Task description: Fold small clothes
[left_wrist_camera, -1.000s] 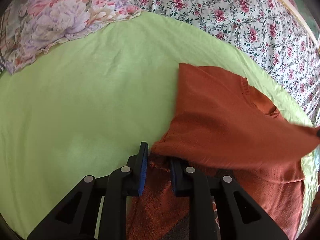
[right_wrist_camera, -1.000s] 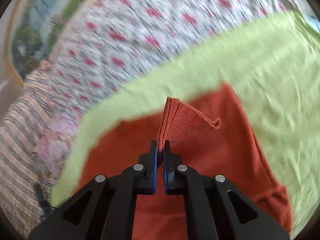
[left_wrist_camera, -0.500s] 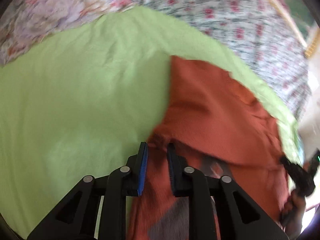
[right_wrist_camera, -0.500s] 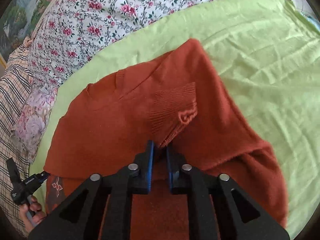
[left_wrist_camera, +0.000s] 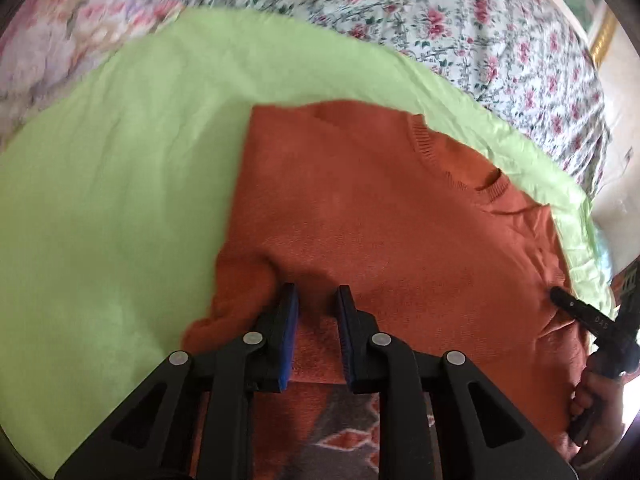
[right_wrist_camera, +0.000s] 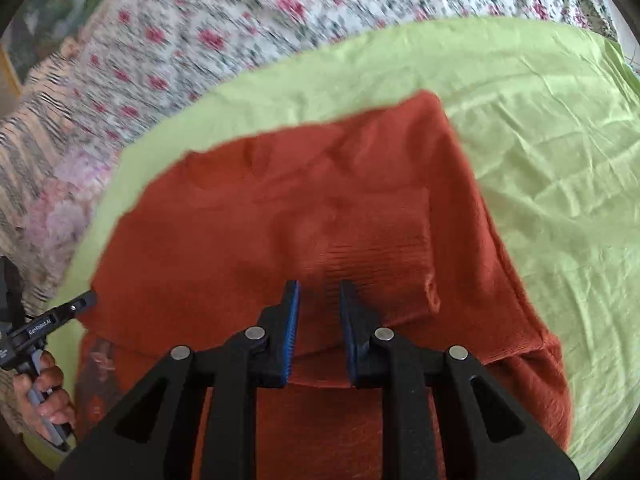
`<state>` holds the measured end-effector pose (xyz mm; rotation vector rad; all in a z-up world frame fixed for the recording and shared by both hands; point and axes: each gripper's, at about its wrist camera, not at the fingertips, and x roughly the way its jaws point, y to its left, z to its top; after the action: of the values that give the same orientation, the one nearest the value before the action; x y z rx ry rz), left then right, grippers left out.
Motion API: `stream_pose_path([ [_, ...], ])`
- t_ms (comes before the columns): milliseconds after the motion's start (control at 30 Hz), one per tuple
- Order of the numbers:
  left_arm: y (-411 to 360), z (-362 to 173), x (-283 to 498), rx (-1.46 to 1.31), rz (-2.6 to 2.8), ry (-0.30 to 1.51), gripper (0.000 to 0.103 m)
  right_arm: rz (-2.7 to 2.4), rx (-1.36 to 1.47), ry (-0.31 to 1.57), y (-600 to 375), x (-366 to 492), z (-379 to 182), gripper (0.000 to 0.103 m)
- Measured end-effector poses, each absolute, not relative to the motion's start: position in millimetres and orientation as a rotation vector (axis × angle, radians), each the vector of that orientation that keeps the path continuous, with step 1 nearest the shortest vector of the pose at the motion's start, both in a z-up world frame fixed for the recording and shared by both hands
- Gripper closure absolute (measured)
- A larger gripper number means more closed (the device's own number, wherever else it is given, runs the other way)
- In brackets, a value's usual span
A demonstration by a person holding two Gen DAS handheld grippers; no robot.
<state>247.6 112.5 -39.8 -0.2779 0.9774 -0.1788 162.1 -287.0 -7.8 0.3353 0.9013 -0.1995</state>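
A rust-orange knit sweater (left_wrist_camera: 380, 216) lies on a light green sheet (left_wrist_camera: 112, 208), its folded top layer flat over the body; it also shows in the right wrist view (right_wrist_camera: 288, 216). My left gripper (left_wrist_camera: 316, 304) is open and empty just above the sweater's near fold edge, left side. My right gripper (right_wrist_camera: 319, 300) is open and empty over the ribbed cuff (right_wrist_camera: 384, 256) of the sleeve laid across the body. The right gripper also shows at the left wrist view's right edge (left_wrist_camera: 588, 320), and the left gripper at the right wrist view's left edge (right_wrist_camera: 48, 320).
The green sheet (right_wrist_camera: 560, 160) covers a bed with a floral quilt (left_wrist_camera: 460, 20) beyond it. A pale flowered pillow (left_wrist_camera: 60, 40) lies far left. A patterned part of the garment (left_wrist_camera: 344, 432) shows beneath my left gripper.
Both grippers have opened and let go of the sweater. The lifted sleeve cuff has dropped flat onto the body, and the left-held layer has been laid over it.
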Motion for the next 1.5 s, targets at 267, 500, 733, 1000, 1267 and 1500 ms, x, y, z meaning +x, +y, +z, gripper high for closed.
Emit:
stream_pose_path([
  [267,125.7,-24.6,191.0,-0.258,-0.168,0.973,0.075,-0.318,0.306,0.848,-291.8,115.8,10.8,0.082],
  [500,152.6,-11.2,111.1,-0.251,-0.12,0.963,0.057,-0.228,0.301,0.805,-279.4,44.3,36.1,0.067],
  [733,178.5,-24.9,34.0,-0.268,-0.115,1.017,0.052,-0.172,0.324,0.83,-274.4,-29.9,43.9,0.067],
  [1000,178.2,-44.8,-21.3,-0.286,-0.207,1.071,0.052,-0.107,0.426,0.893,-281.2,-110.4,29.5,0.067],
  [1267,166.6,-58.0,-49.8,-0.299,-0.371,1.124,0.054,0.015,0.47,0.974,-273.0,-150.9,9.3,0.067],
  [1500,178.5,-63.7,-44.9,-0.362,-0.431,1.125,0.07,0.158,0.498,0.985,-254.9,-144.7,-10.5,0.067],
])
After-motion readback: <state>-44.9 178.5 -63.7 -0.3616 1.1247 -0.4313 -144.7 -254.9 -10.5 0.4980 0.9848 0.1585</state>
